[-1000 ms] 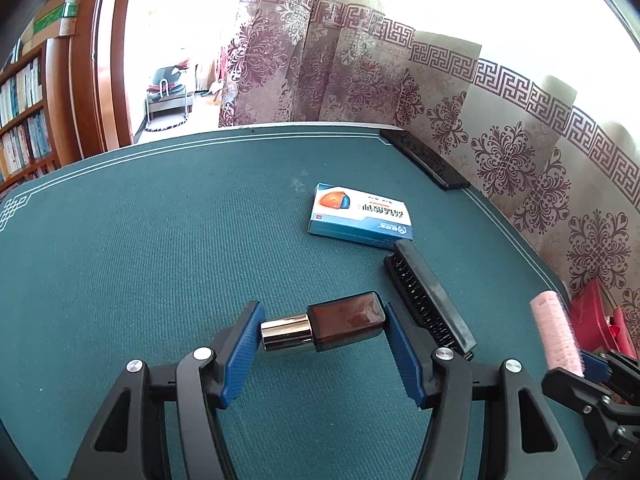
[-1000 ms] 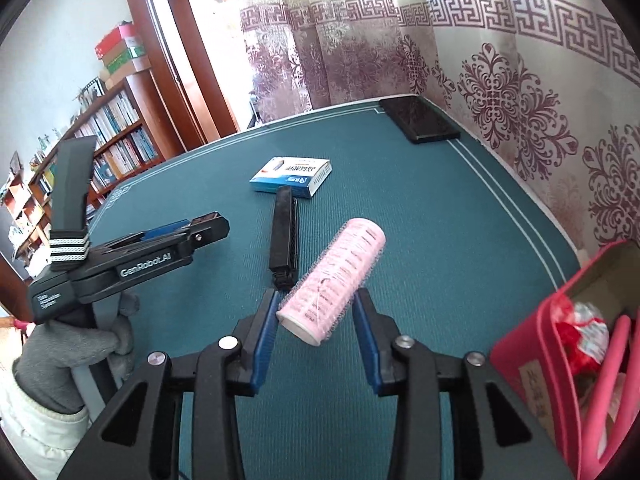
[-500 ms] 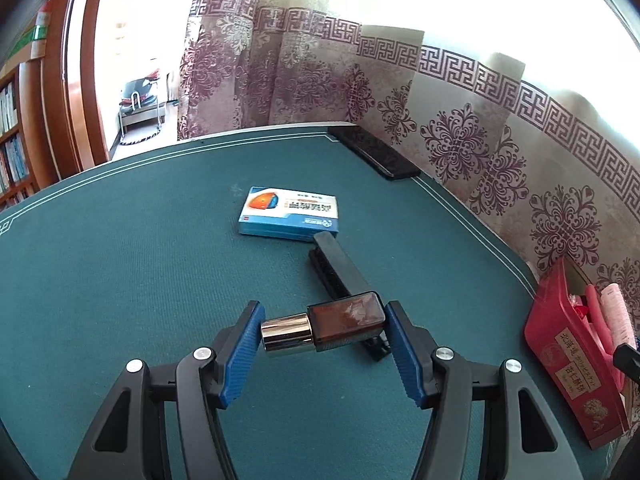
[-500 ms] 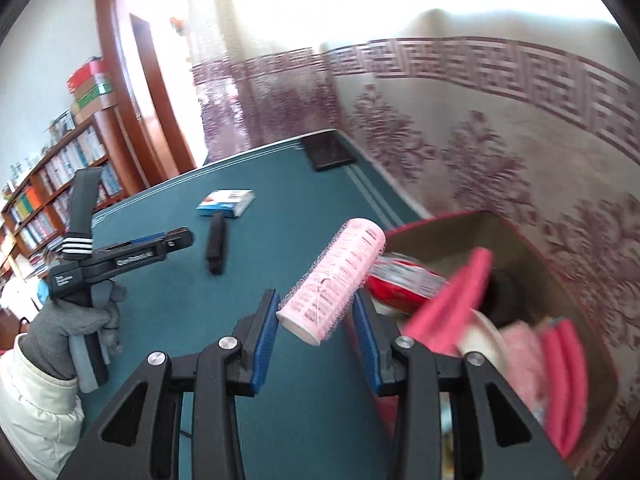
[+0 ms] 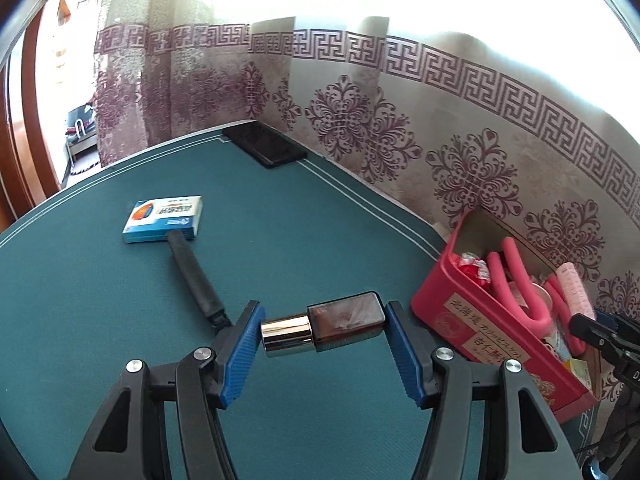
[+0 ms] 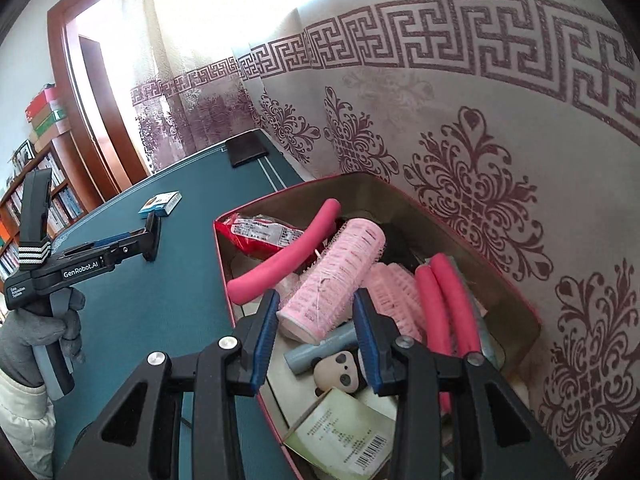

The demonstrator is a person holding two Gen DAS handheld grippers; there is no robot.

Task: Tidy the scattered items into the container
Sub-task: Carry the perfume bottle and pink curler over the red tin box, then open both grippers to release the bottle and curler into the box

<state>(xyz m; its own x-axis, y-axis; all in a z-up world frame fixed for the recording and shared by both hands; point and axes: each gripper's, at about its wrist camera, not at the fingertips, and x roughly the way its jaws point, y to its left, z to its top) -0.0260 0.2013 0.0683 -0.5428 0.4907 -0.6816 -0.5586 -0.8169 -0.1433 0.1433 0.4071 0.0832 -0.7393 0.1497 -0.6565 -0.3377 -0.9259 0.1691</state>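
Observation:
My left gripper point(image 5: 322, 330) is shut end to end on a small brown bottle with a silver cap point(image 5: 326, 328), held above the green table left of the red box point(image 5: 492, 338). My right gripper point(image 6: 316, 312) is shut on a pink hair roller point(image 6: 336, 276), hanging over the open red box point(image 6: 516, 304). Inside that box lie pink foam rods point(image 6: 286, 260), more pink rollers, a red packet point(image 6: 260, 234), a grey tube, a panda figure point(image 6: 340, 372) and a paper carton. In the right wrist view the left gripper's black body point(image 6: 84, 266) shows in a grey-gloved hand.
On the green table point(image 5: 100, 304) lie a blue medicine box point(image 5: 164, 218), a black brush point(image 5: 194, 276) and, at the far edge, a dark flat phone-like slab point(image 5: 264, 146). A patterned curtain stands close behind the red box. Bookshelves and a doorway are at the far left.
Both grippers have swung right toward the red box. The right one carried the pink roller from over the table to above the box's inside; the left brought the bottle closer to the box.

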